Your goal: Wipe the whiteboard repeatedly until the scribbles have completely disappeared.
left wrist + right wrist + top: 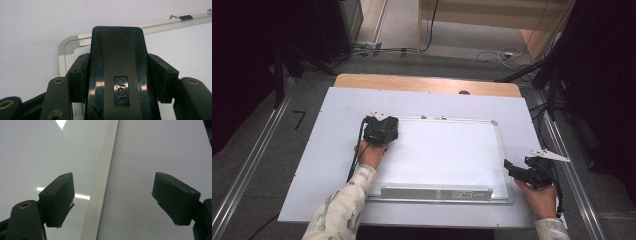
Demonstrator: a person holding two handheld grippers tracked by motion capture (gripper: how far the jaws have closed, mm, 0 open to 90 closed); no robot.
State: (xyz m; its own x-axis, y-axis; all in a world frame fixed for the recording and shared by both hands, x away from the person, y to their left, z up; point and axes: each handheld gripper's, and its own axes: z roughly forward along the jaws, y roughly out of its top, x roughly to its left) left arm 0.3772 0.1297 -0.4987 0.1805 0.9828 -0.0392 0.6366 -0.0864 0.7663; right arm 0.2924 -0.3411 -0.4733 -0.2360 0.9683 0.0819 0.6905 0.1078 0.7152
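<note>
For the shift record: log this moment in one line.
left hand-held gripper: shut on eraser | whiteboard: corner | right hand-held gripper: open

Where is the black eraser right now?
The black eraser is clamped in the left gripper, over the whiteboard's far left corner in the high view, close to its silver frame.
</note>
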